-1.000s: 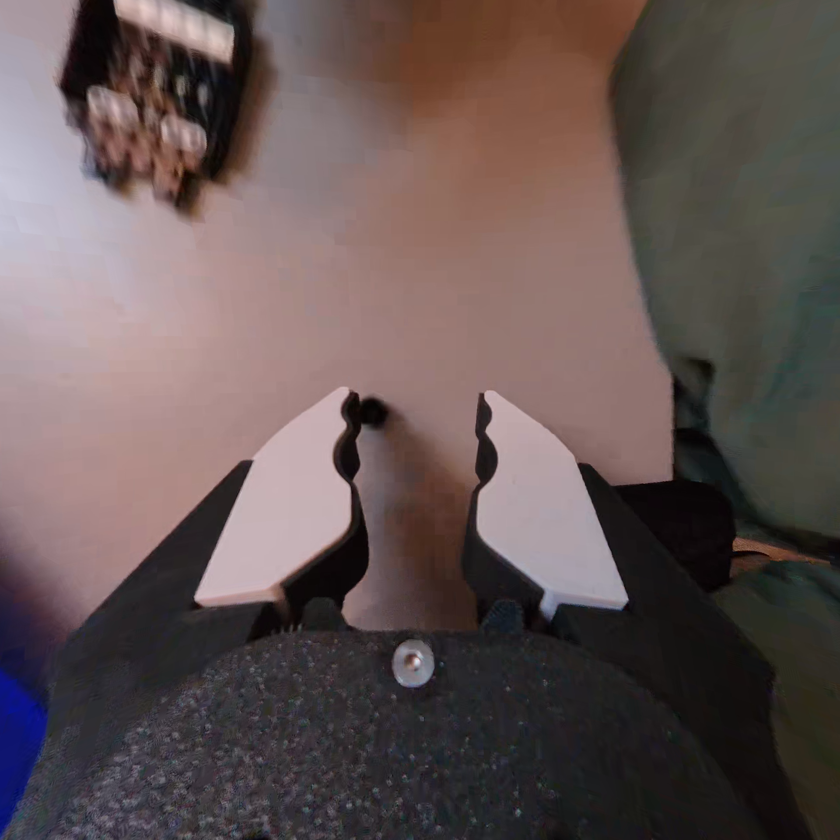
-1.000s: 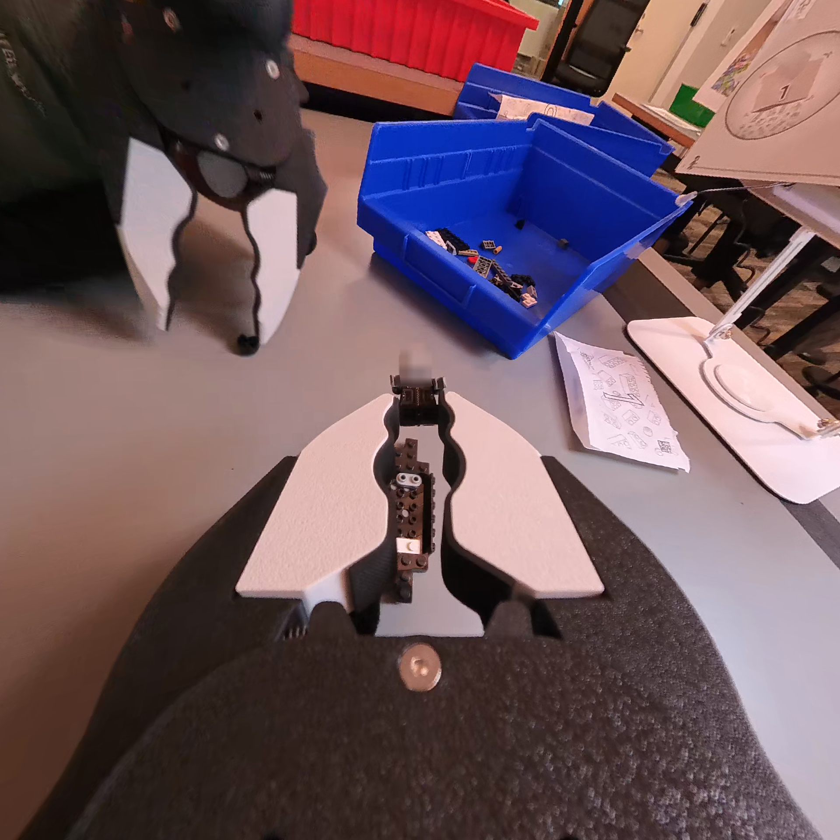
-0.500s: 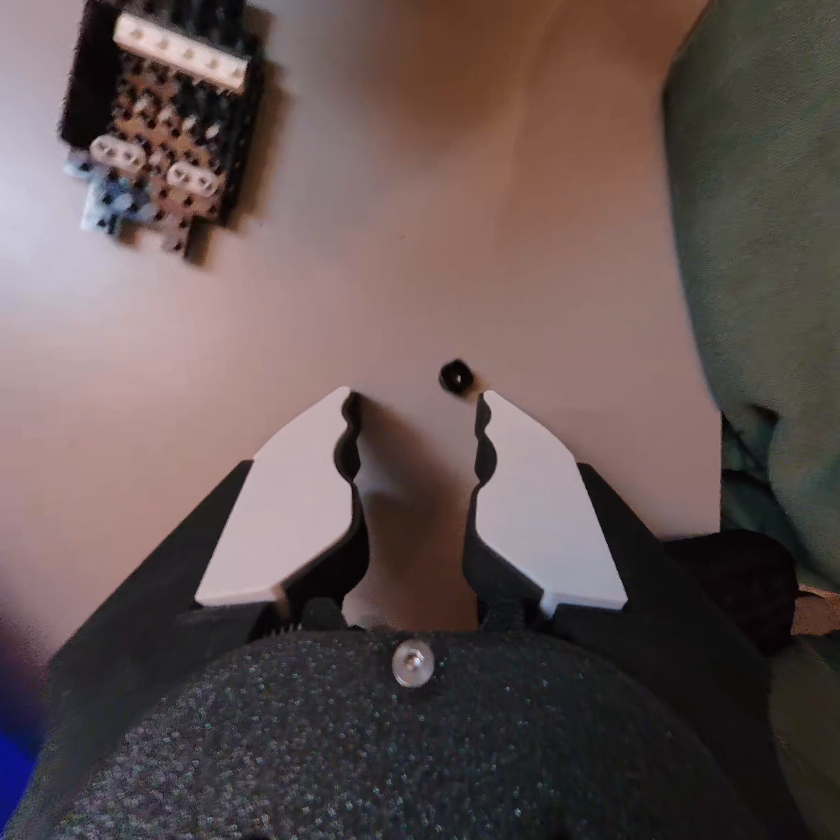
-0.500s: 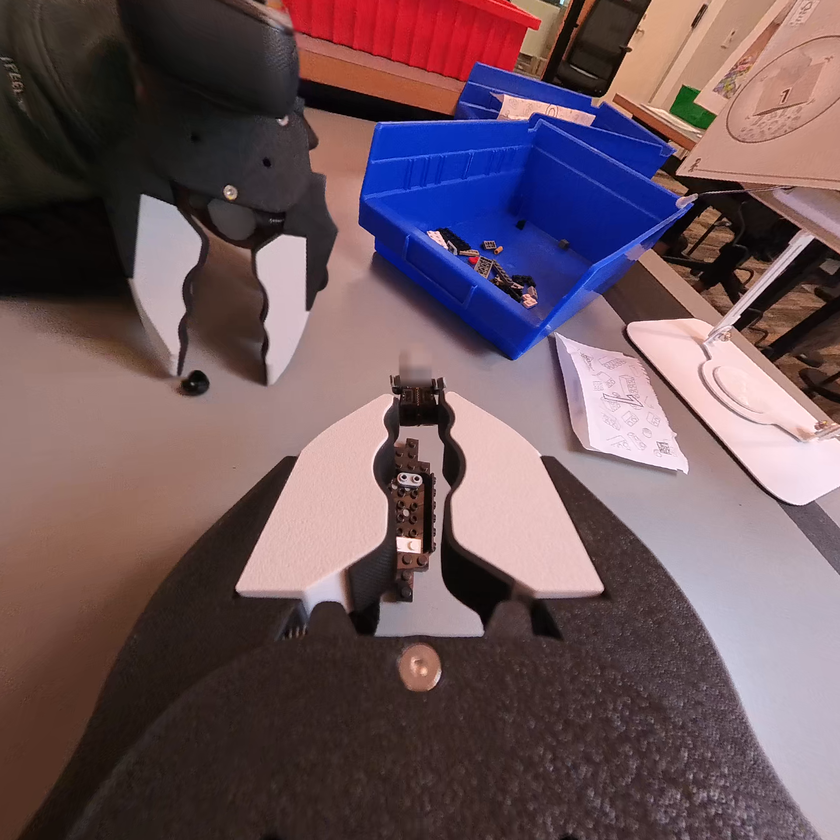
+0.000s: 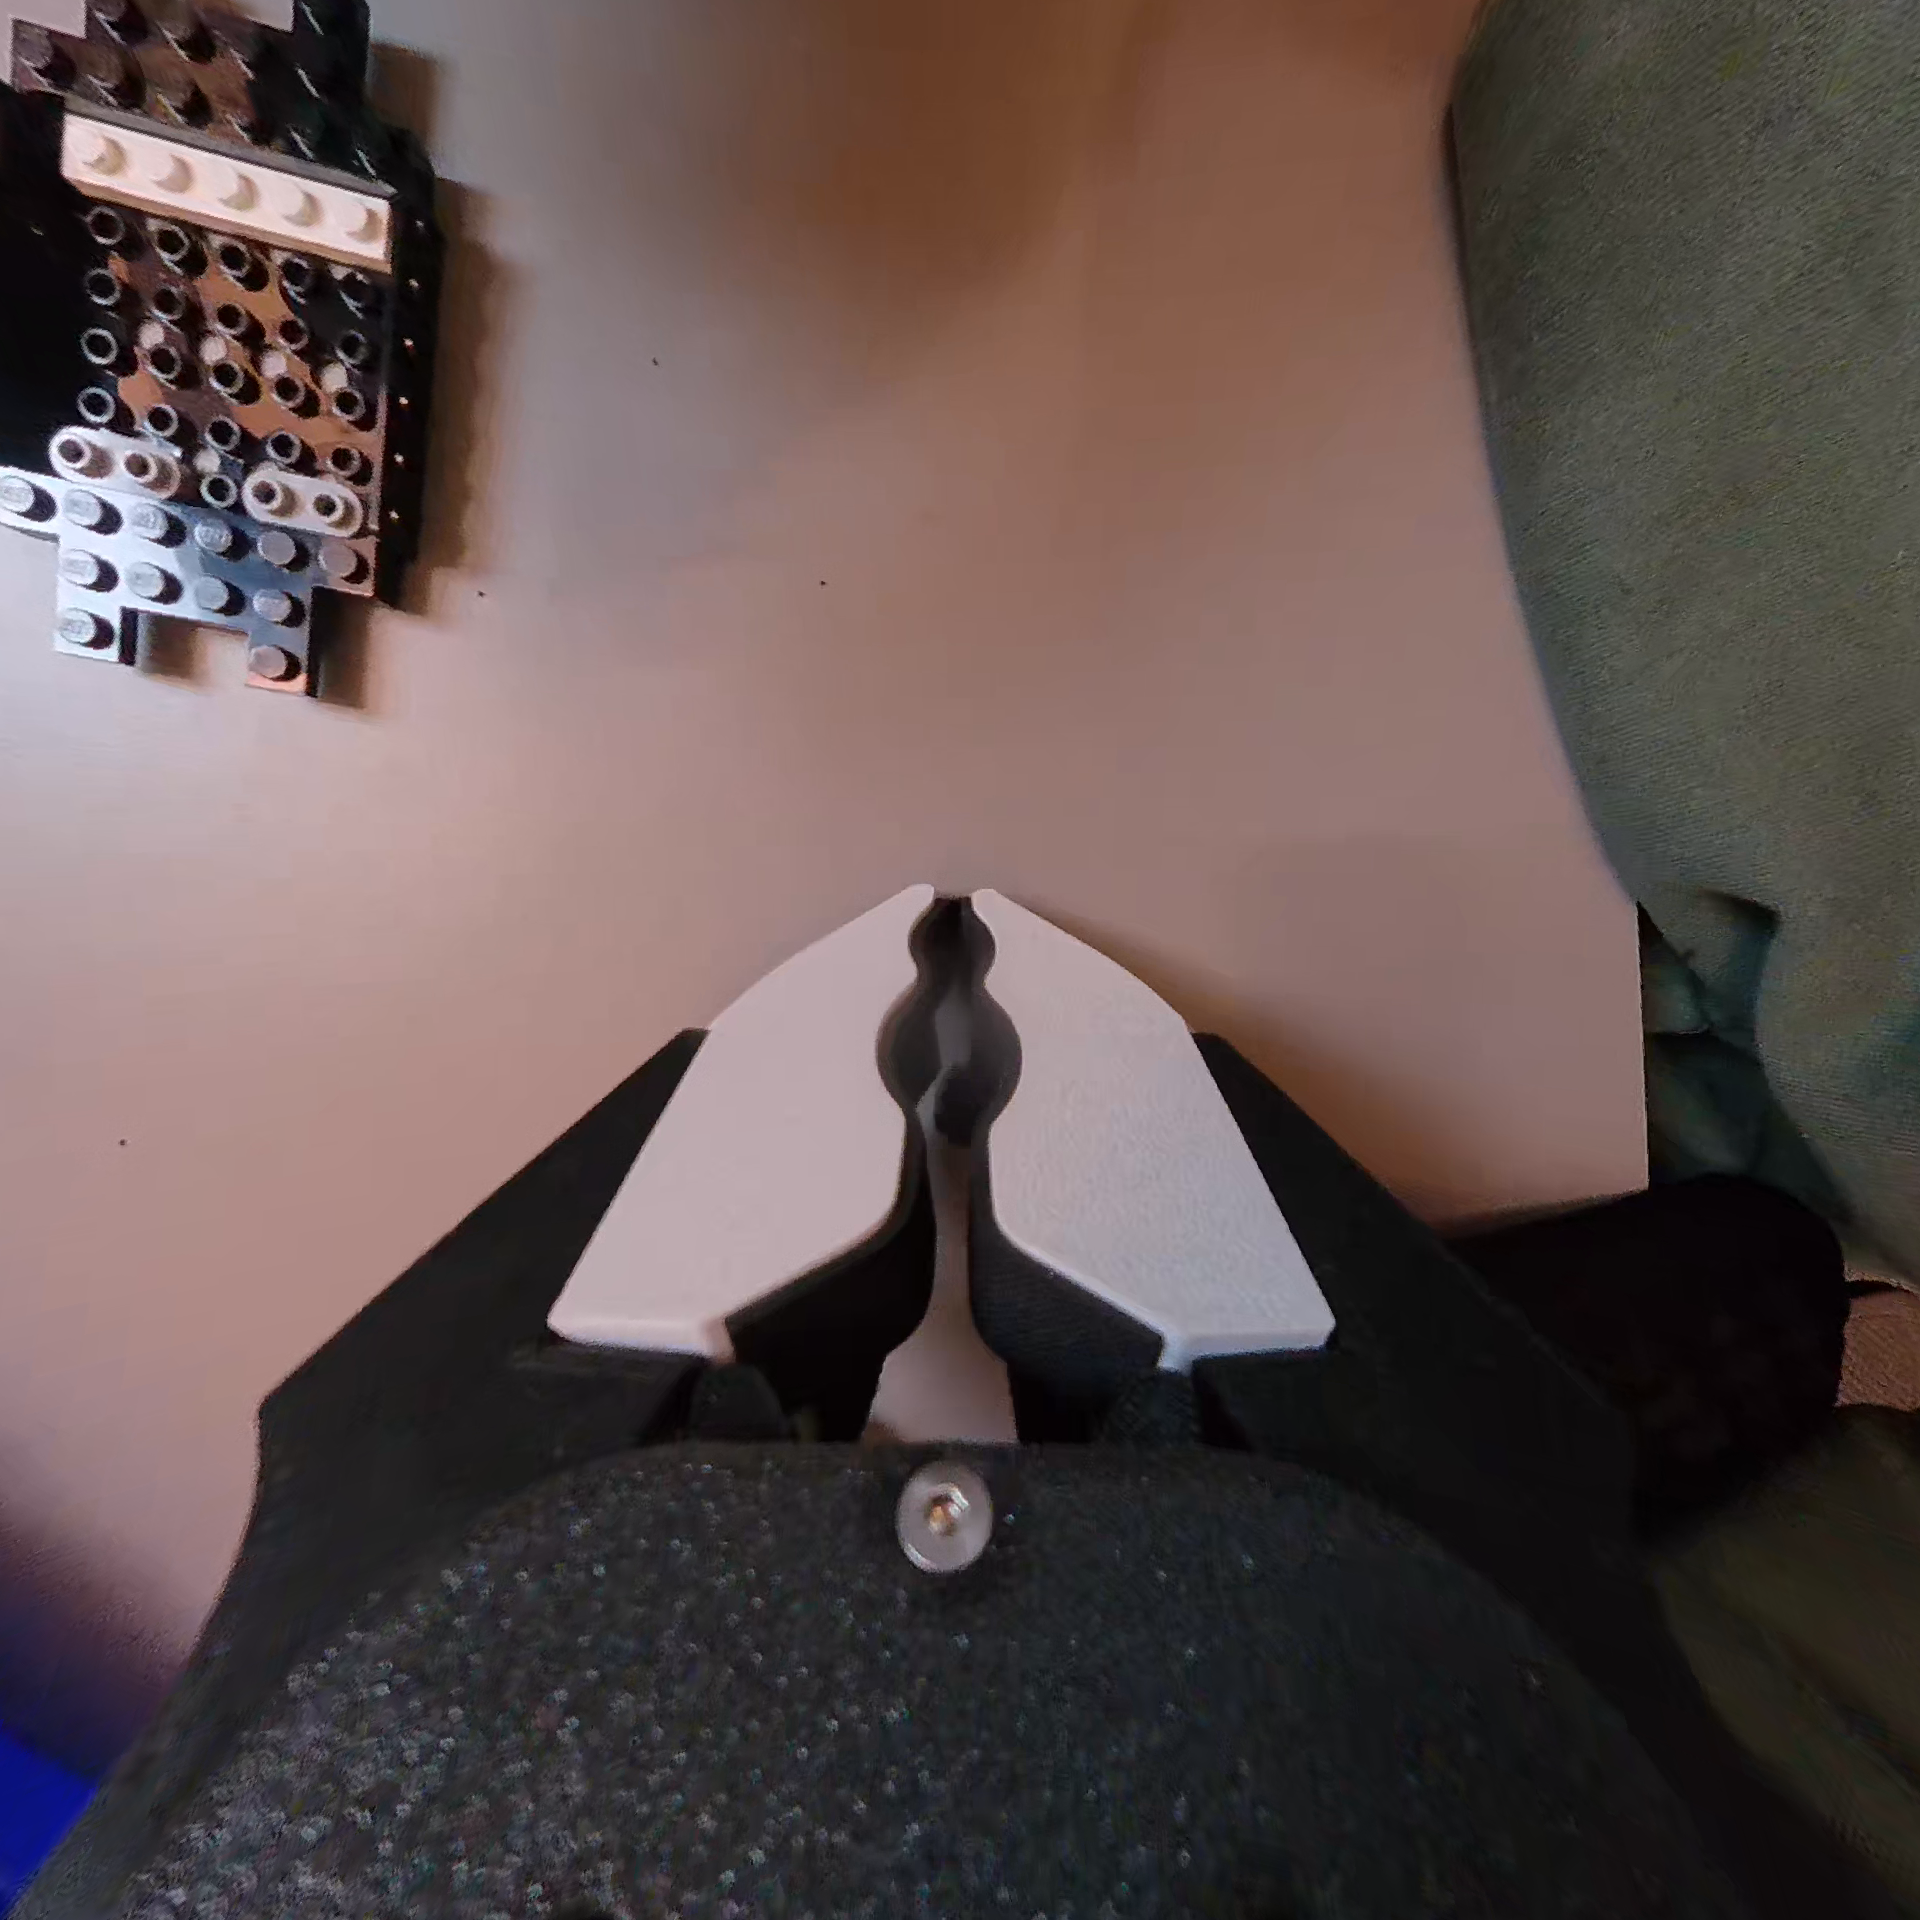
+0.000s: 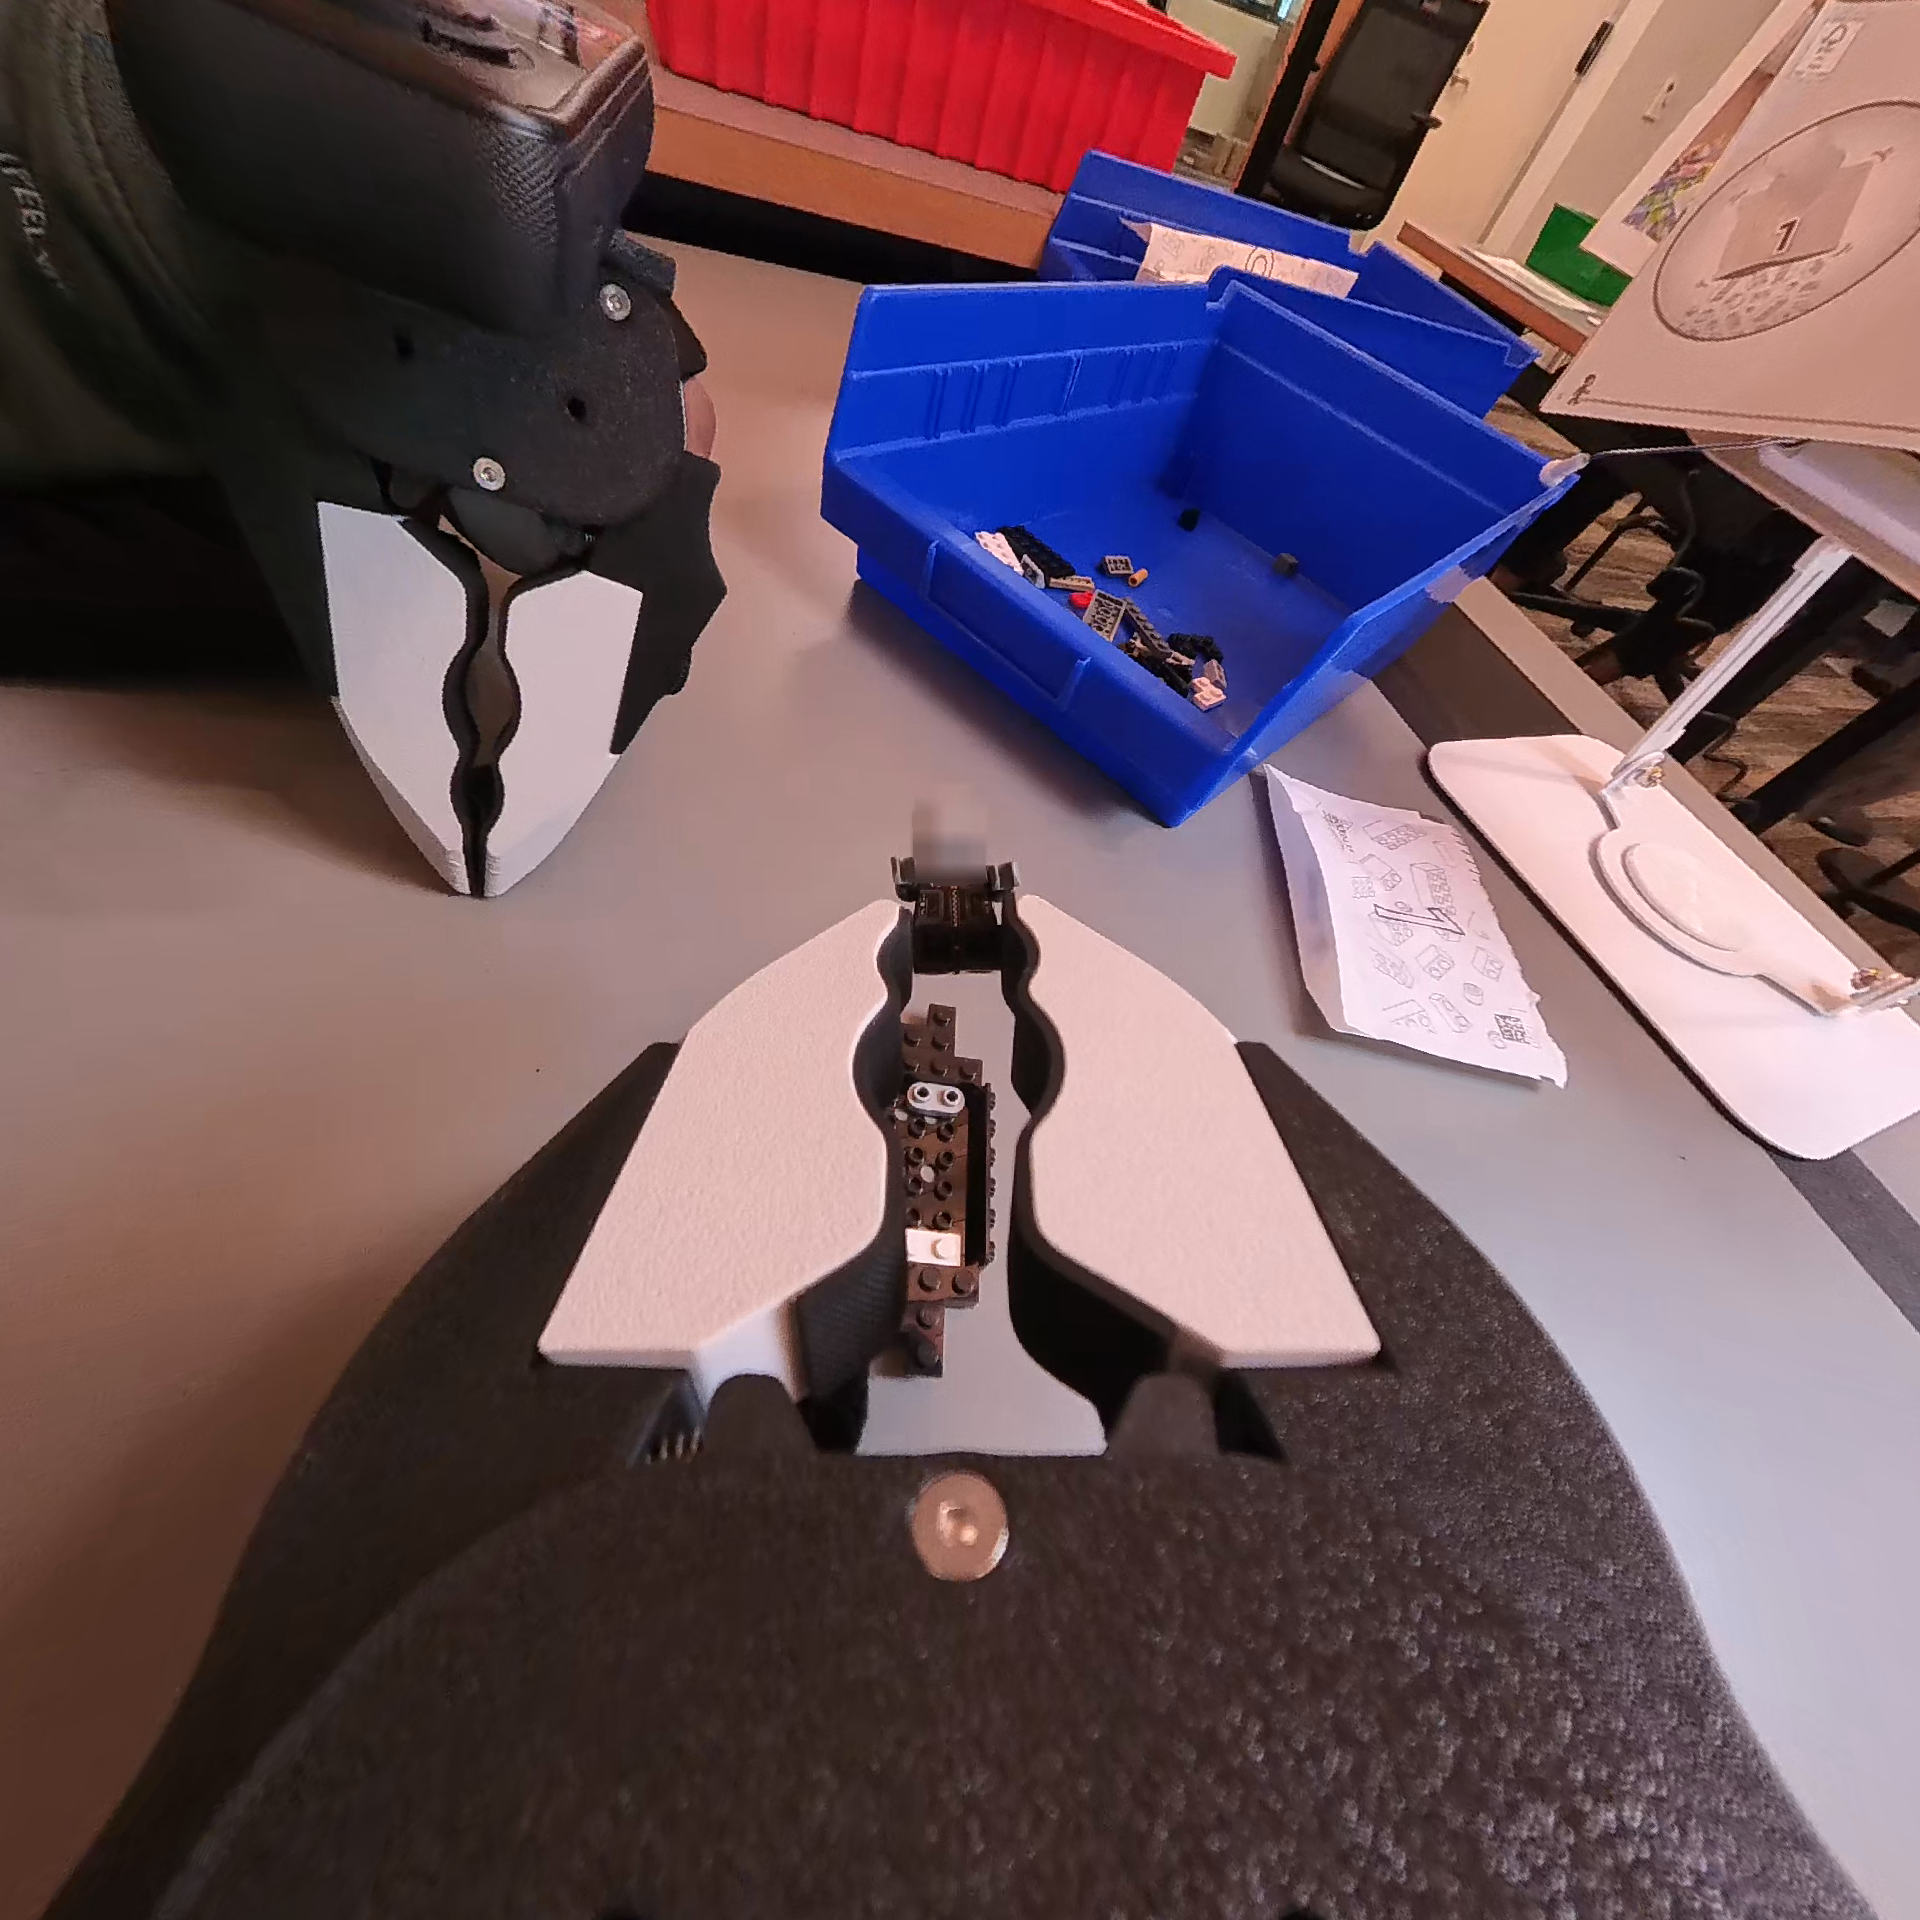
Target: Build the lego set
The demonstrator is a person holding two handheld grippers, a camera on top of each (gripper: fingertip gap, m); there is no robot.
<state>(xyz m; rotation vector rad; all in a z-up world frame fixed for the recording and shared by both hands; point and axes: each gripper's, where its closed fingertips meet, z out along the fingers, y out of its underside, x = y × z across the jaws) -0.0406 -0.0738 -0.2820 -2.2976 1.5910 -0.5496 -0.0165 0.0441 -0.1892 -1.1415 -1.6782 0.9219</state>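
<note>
My left gripper (image 5: 951, 896) is shut, its white fingertips together and pointing down at the grey table (image 5: 1039, 520). A small dark bit (image 5: 954, 1112) shows in the slit between its fingers; I cannot tell whether it is gripped. The right wrist view shows the same gripper (image 6: 473, 883) with its tips on the table. My right gripper (image 6: 956, 914) is shut on a black brick build (image 6: 951, 920), which runs back under its fingers (image 6: 940, 1174). A black studded build with white and grey plates (image 5: 208, 343) lies at the top left of the left wrist view.
A blue bin (image 6: 1351, 436) holding several loose bricks stands ahead right, with another blue bin (image 6: 1091, 197) and a red one (image 6: 935, 83) behind. A printed paper sheet (image 6: 1403, 935) and a white stand base (image 6: 1662, 904) lie to the right. A person's green clothing (image 5: 1714, 520) borders the table. My right fingertips sit around 15 cm from my left ones.
My left gripper's jaws have closed from wide open. The small black round piece that lay just off its tips no longer lies in the open. My right gripper has kept its hold and place.
</note>
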